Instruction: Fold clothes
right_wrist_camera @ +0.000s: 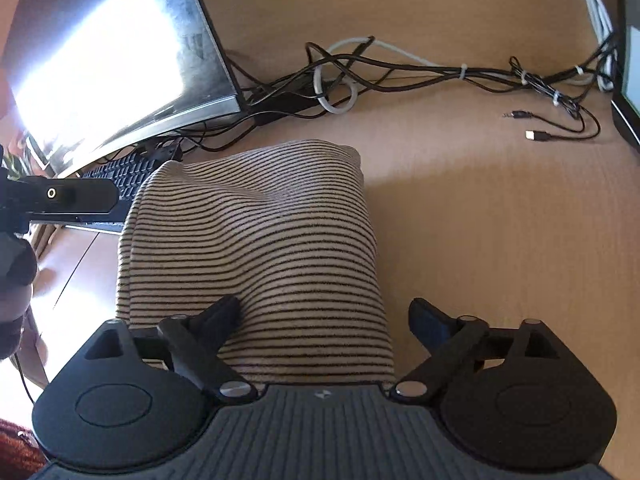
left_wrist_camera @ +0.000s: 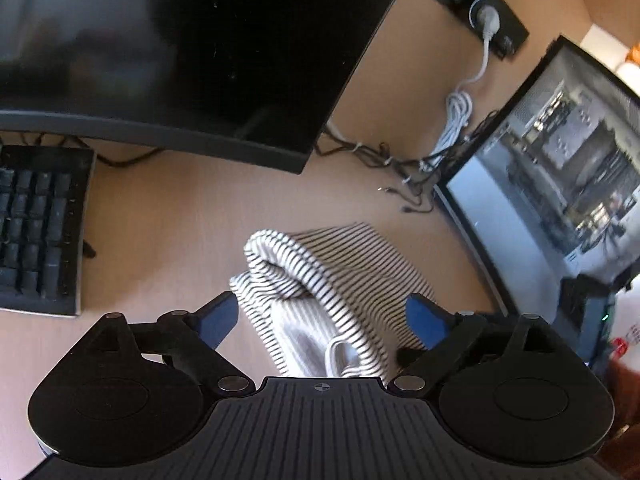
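Mid-fold: striped garment (right_wrist_camera: 256, 248) bunched at frame centre on desk (right_wrist_camera: 480, 220). Left gripper (left_wrist_camera: 322, 316) and right gripper (right_wrist_camera: 324, 316) fingers apart, straddling cloth, gripping nothing. Next: clamp an edge, flatten.

Left gripper (left_wrist_camera: 322, 314) jaws spread wide, right gripper (right_wrist_camera: 326, 316) likewise — both level

A bundled black-and-white striped knit garment (left_wrist_camera: 320, 280) lies on the light wooden desk (left_wrist_camera: 180, 208), between the spread blue-tipped fingers of the left gripper (left_wrist_camera: 323, 312), which grip nothing. Behind the garment stands a dark curved monitor (left_wrist_camera: 180, 48); left of it a black keyboard (left_wrist_camera: 38, 228); right of it a lit screen (left_wrist_camera: 560, 184) and tangled cables (left_wrist_camera: 404, 168).
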### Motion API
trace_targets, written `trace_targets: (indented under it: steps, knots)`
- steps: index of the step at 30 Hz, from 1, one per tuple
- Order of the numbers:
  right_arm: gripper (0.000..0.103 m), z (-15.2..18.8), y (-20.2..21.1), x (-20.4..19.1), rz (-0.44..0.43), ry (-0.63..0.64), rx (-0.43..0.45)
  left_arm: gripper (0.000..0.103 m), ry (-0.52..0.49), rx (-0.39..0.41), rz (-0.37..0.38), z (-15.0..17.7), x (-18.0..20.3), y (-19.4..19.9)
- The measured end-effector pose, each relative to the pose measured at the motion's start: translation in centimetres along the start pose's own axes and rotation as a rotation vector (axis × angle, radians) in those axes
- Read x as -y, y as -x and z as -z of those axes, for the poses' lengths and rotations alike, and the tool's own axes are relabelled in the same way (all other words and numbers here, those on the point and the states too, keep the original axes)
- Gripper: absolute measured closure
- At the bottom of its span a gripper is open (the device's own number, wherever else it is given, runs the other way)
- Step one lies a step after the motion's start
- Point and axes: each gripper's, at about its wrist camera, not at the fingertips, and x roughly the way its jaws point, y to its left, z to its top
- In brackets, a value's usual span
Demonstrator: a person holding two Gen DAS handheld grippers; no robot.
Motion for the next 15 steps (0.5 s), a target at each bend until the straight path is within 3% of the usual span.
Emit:
trace_targets:
  steps: [3, 6, 12, 13, 14, 15]
  knots:
    - [0.009, 0.0, -0.1, 0.0, -0.001, -0.002, -0.004, 0.009, 0.014, -0.023, 0.010, 0.2, 0.2, -1.2]
    - [0.007, 0.0, -0.1, 0.0, -0.010, -0.003, -0.013, 0.018, 0.010, -0.073, -0.007, 1.0, 0.6, -3.2]
    - [0.006, 0.8, -0.4, 1.0, -0.079, -0.087, -0.062, 0.017, 0.016, -0.095, -0.032, 1.5, 0.1, -4.1]
    - [0.012, 0.7, -0.3, 0.9, -0.093, -0.090, -0.062, 0.017, 0.015, -0.096, -0.033, 1.5, -0.1, -4.0]
    - [0.024, 0.6, -0.3, 0.8, -0.108, -0.093, -0.062, 0.016, 0.014, -0.097, -0.033, 1.5, -0.2, -4.0]
    - [0.026, 0.5, -0.2, 0.7, -0.120, -0.094, -0.061, 0.016, 0.016, -0.098, -0.035, 1.6, -0.2, -4.1]
